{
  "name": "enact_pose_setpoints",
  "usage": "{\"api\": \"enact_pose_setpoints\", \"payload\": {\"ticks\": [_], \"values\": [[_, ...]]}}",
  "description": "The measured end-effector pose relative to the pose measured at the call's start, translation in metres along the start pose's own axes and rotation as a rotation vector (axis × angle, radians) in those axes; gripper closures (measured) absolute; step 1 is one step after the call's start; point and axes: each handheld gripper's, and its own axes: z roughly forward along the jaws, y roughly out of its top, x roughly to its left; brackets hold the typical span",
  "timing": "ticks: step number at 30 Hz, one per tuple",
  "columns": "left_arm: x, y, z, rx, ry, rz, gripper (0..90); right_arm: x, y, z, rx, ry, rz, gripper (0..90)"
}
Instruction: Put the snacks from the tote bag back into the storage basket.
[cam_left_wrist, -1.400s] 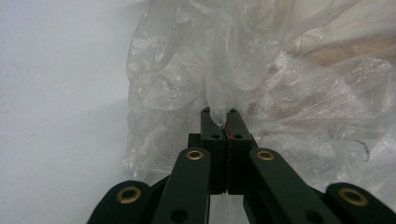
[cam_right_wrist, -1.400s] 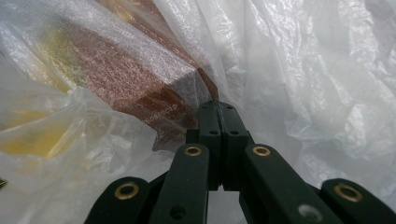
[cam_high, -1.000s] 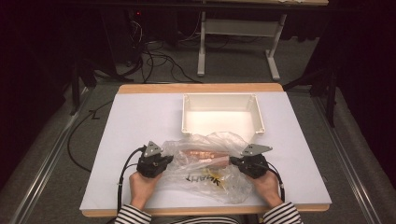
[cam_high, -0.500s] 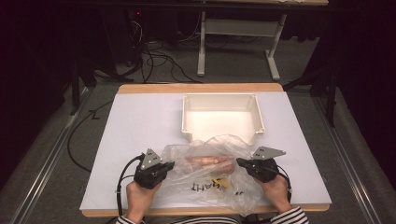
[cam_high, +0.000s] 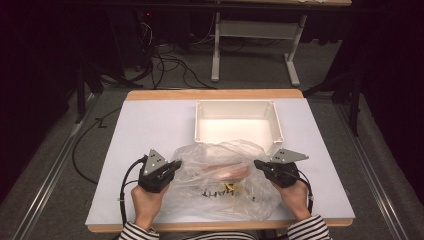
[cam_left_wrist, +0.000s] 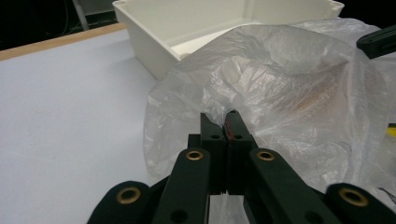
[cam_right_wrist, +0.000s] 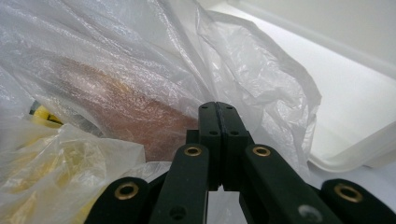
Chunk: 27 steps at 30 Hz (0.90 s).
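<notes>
A clear crinkled plastic bag (cam_high: 220, 200) with black and yellow print lies on the near half of the white table, stretched between my two grippers. Inside it shows a brownish-pink lump (cam_high: 231, 172). My left gripper (cam_high: 176, 164) is shut on the bag's left edge, with film pinched between its jaws (cam_left_wrist: 225, 116). My right gripper (cam_high: 257, 164) is shut on the bag's right edge (cam_right_wrist: 218, 106), with film bunched around the jaw tips. The lump (cam_right_wrist: 121, 112) lies just beyond the right jaws, behind the film. The bag (cam_left_wrist: 289, 79) bulges up in front of the left jaws.
A white open box (cam_high: 235, 102) stands just behind the bag, with nothing in the part that shows; the bag's top reaches its front wall. The box (cam_left_wrist: 149, 42) is close ahead of the left jaws. Cables trail from both grippers. A table frame and cables sit on the dark floor beyond.
Both grippers have risen a little with the bag's edges, and the right one has shifted right. The bag now stands taller and is pulled wider.
</notes>
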Motion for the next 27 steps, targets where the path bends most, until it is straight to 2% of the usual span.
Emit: {"api": "enact_pose_setpoints", "payload": {"ticks": [3, 4, 5, 7, 11, 14, 18, 19, 21, 24, 25, 27], "values": [[0.007, -0.001, 0.014, 0.03, 0.022, -0.005, 89.0, -0.003, 0.001, 0.006, 0.018, -0.01, 0.009, 90.0], [0.007, -0.001, 0.014, 0.03, 0.022, -0.005, 89.0, -0.003, 0.001, 0.006, 0.018, -0.01, 0.009, 90.0], [0.01, -0.003, 0.022, 0.053, 0.028, -0.014, 89.1, -0.005, 0.0, 0.011, 0.033, -0.015, 0.011, 90.0], [0.013, -0.004, 0.026, 0.064, 0.034, -0.019, 89.1, -0.006, -0.001, 0.014, 0.045, -0.015, 0.009, 90.0], [0.021, -0.012, 0.05, 0.148, 0.036, -0.046, 88.7, -0.01, -0.008, 0.027, 0.096, -0.017, 0.027, 90.0], [0.017, -0.017, 0.06, 0.19, 0.041, -0.02, 88.4, -0.012, -0.01, 0.032, 0.119, -0.013, 0.038, 90.0], [0.013, -0.021, 0.067, 0.213, 0.016, -0.013, 89.1, -0.01, -0.011, 0.038, 0.131, -0.002, 0.026, 90.0], [0.011, -0.023, 0.068, 0.223, -0.003, -0.013, 89.4, -0.006, -0.011, 0.039, 0.138, 0.006, 0.023, 90.0], [0.009, -0.024, 0.067, 0.231, -0.008, -0.004, 89.5, -0.002, -0.012, 0.039, 0.141, 0.012, 0.013, 90.0], [0.008, -0.025, 0.064, 0.236, -0.02, -0.007, 89.6, 0.003, -0.014, 0.036, 0.143, 0.018, 0.0, 90.0], [0.008, -0.028, 0.061, 0.237, -0.038, -0.007, 89.7, 0.009, -0.018, 0.03, 0.14, 0.037, -0.007, 90.0], [0.007, -0.029, 0.059, 0.239, -0.042, -0.003, 89.7, 0.016, -0.024, 0.022, 0.137, 0.059, -0.022, 90.0]]}}
